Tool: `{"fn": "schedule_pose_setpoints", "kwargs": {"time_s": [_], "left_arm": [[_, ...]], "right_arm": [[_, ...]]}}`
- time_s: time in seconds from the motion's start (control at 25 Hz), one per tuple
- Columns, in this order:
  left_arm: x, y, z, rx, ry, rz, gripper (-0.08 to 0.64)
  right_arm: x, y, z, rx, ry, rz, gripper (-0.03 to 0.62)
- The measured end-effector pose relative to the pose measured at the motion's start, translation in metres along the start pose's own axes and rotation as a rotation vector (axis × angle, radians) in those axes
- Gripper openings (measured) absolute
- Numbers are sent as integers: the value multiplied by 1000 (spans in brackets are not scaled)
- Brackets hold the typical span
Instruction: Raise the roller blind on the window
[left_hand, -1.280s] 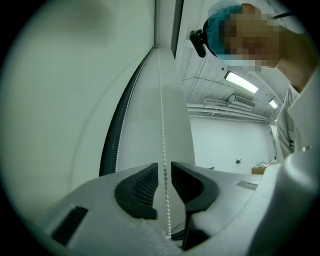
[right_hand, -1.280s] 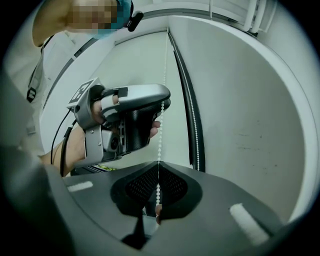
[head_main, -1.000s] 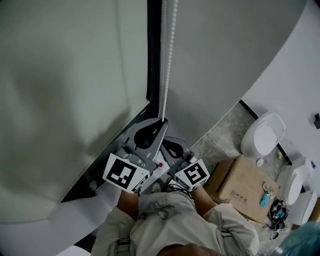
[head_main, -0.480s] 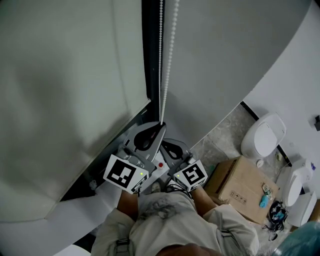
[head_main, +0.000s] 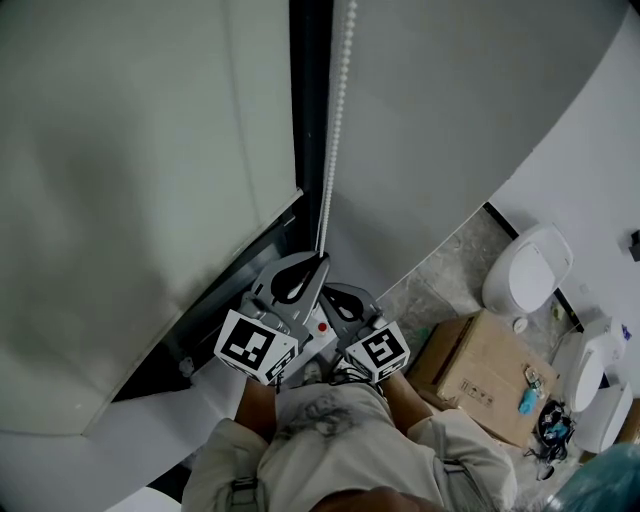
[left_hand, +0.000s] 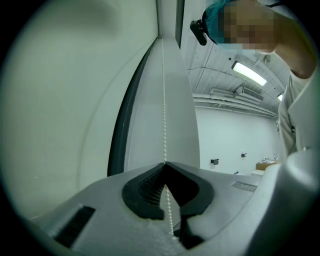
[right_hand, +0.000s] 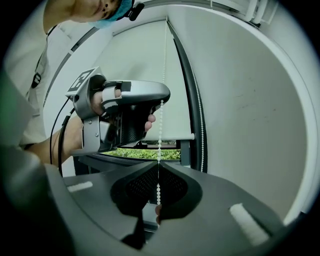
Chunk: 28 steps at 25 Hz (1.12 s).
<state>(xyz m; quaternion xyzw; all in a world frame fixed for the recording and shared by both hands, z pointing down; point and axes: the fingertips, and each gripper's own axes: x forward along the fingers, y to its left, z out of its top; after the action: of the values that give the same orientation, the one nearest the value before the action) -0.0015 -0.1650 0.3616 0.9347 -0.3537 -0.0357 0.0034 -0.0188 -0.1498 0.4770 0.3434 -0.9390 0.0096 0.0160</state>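
**Grip on chain (head_main: 337, 130) beside blind (head_main: 120, 180)**

Uppermost, the left tongs (left_hand: 164, 163) are closing tight on the chain, and the fine white beads are running down between their ribbed black pads. Just below them the right tongs (right_hand: 158, 165) are pinching the same strand, jaws together on it. In the right gripper view a hand (right_hand: 107, 102) is wrapping round the left tongs' grey handle.

The blind is hanging left of the chain as a pale, smooth sheet. Its bottom bar (right_hand: 175, 136) is sitting a little above the sill, and green leaves (right_hand: 145, 154) are showing through the gap. A dark frame (head_main: 310, 90) is running upright between the blind and a plain white wall (head_main: 440, 120). A second run of beads (right_hand: 201, 125) is hanging along that frame, apart from both tongs.

Lower right in the head view, a speckled floor (head_main: 440, 270) is carrying a cardboard box (head_main: 480, 375) with small items lying on its top. Rounded white fixtures (head_main: 525, 268) are standing near the box. The person's beige clothing (head_main: 330, 440) is filling the bottom edge, behind both marker cubes.
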Motion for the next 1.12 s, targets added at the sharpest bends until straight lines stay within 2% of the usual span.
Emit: {"fn": "schedule_pose_setpoints", "kwargs": {"time_s": [0.2,0.64,0.8,1.12], "left_arm": [[-3,0,-9,-22,-1,-3,11],[-8,-5,-12,-27,-7,-3,11],[-11,-7,-18,-19,19,-2,11],[-17,-6,-37,-62,54,7,11]], "right_arm": [[-2,2,-13,40,38,-8,11],[-2,5,-15,31,32,-9,11],[0,7,-20,20,45,-17,11],[1,12,-39,47,93,-22,11]]}}
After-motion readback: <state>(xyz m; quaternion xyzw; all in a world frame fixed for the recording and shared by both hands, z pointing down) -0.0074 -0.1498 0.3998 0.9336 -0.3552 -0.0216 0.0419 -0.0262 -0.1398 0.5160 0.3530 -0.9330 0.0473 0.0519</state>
